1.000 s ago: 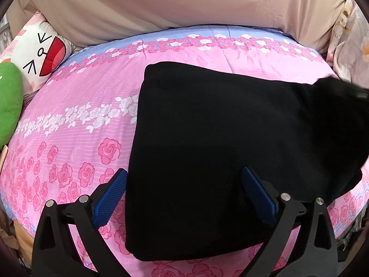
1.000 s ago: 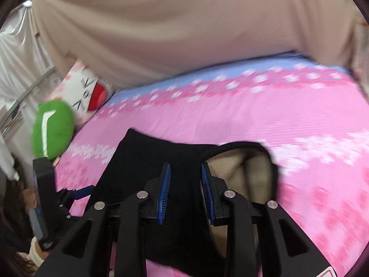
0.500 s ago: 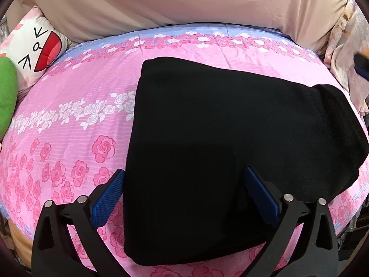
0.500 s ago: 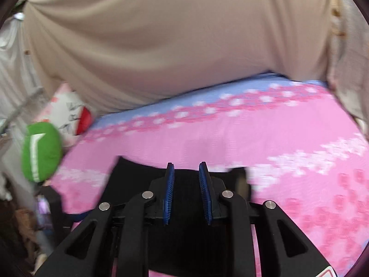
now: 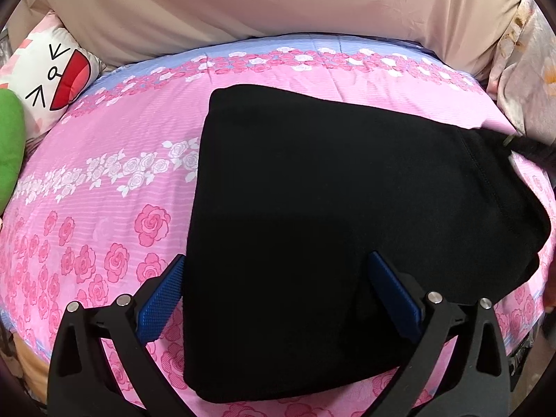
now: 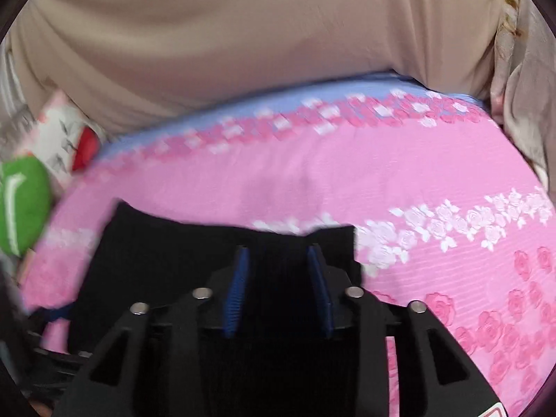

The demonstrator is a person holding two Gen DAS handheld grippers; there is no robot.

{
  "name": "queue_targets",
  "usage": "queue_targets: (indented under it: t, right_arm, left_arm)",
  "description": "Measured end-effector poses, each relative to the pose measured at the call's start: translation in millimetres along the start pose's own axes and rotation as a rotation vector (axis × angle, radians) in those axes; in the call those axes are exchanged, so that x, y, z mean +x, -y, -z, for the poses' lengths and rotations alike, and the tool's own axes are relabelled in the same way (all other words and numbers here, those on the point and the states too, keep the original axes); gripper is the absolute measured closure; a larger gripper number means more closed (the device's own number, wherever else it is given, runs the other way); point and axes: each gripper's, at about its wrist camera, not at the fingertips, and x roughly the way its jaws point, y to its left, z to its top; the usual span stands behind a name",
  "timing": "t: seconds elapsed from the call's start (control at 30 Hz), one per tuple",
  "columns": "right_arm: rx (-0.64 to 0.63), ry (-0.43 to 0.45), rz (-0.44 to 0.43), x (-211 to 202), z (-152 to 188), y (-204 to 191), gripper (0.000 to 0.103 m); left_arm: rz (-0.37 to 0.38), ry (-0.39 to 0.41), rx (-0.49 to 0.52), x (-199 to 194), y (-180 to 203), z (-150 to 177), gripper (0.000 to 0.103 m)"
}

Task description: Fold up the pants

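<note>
On the pink bed (image 5: 104,180) lie the folded black pants (image 5: 330,226), soft and limp, best gripped at an edge; left hand-held gripper (image 5: 278,295) gapes wide, right hand-held gripper (image 6: 278,292) parted, gripping nothing.

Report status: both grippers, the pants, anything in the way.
Left gripper open, jaws wide over the pants. Right gripper partly open over the black cloth; grip unclear, view blurred. Pants folded flat on pink bedsheet. Nothing in the way.
</note>
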Motion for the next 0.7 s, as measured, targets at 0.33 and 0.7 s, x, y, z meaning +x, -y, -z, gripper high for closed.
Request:
queue_targets:
  t: [0.33,0.7]
  right_arm:
    - [0.025,0.020,0.006,-61.7,39.5,12.0,0.062]
    - [0.024,0.051,-0.048,-89.6,65.9,11.9,0.064]
  left_arm:
    - [0.003,-0.007,-0.010,-1.1,-0.7,-0.2,0.005]
    - [-0.011,0.003,-0.014,-5.8,1.1,6.8,0.005]
